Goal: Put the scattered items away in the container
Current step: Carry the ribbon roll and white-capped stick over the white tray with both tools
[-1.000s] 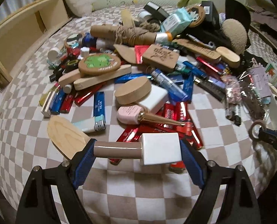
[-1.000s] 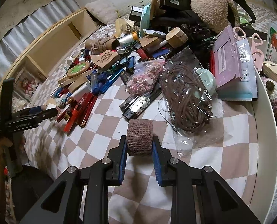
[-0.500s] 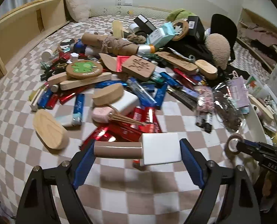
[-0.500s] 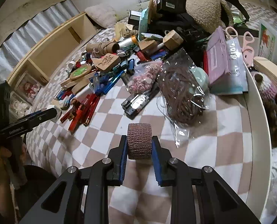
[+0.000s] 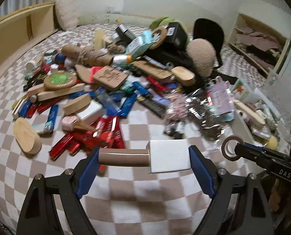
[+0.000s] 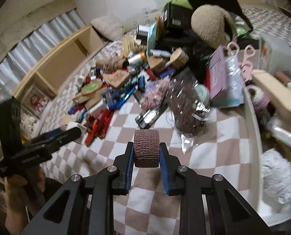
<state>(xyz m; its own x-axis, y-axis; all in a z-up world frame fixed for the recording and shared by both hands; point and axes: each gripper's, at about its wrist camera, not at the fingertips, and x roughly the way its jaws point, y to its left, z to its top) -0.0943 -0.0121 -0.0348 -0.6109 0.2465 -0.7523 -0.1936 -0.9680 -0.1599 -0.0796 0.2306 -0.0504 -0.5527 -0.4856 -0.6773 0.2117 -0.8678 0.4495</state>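
Scattered items [image 5: 98, 90] heaped on checkered cloth [image 5: 145, 193]. Left gripper [image 5: 143, 156] clamps white-capped brown tube [image 5: 145, 155]. Right gripper [image 6: 146, 148] clamps brown bandage roll [image 6: 146, 147] beside white container [image 6: 254, 137].

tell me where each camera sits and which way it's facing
Left wrist: sits on the left tool, looking along its fingers over the checkered bedcover at the clutter pile; it grips a brown tube with a white cap, and the right tool reaches in from the right.
Right wrist: sits on the right tool, which grips a brown bandage roll, facing the pile and the white container at right; the left tool and the person's hand show at left.
Shared: the green round coaster.
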